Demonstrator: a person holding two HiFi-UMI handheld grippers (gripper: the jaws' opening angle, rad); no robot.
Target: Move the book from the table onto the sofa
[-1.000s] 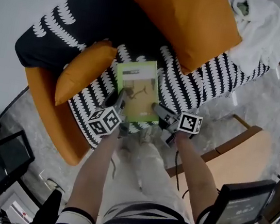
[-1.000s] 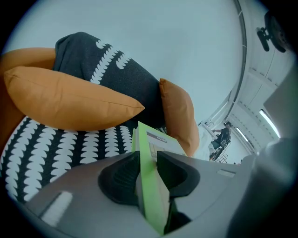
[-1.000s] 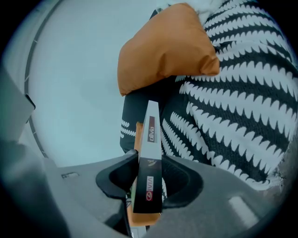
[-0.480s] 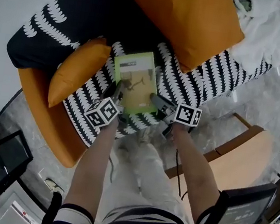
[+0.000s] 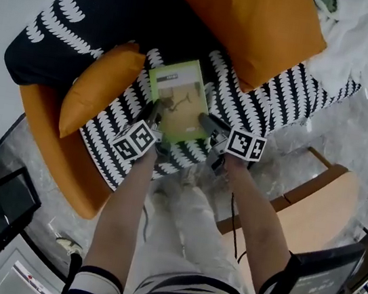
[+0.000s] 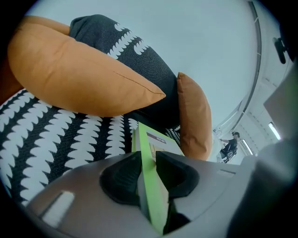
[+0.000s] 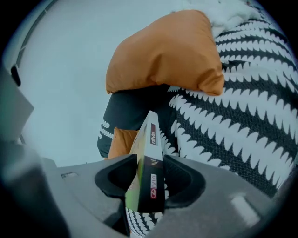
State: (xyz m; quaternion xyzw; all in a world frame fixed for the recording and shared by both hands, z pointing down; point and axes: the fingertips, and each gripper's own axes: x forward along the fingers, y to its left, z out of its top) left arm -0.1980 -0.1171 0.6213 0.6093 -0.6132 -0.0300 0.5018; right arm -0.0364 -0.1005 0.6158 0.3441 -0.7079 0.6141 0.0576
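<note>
book (image 7: 148, 155) spine, white "VIA" on dark band, red tag w/ small word, unreadable

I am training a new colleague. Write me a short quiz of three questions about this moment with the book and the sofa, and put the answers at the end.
1. True or false: the left gripper is empty.
2. Which colour are the large cushion and the small cushion near the book? A orange, B blue, C white.
3. Which piece of furniture is under the book?

Key
1. False: its jaws are shut on the book's green edge.
2. A.
3. The sofa, over its black-and-white seat. The right gripper, whose jaws have just been opening, has the book's spine between them.
</note>
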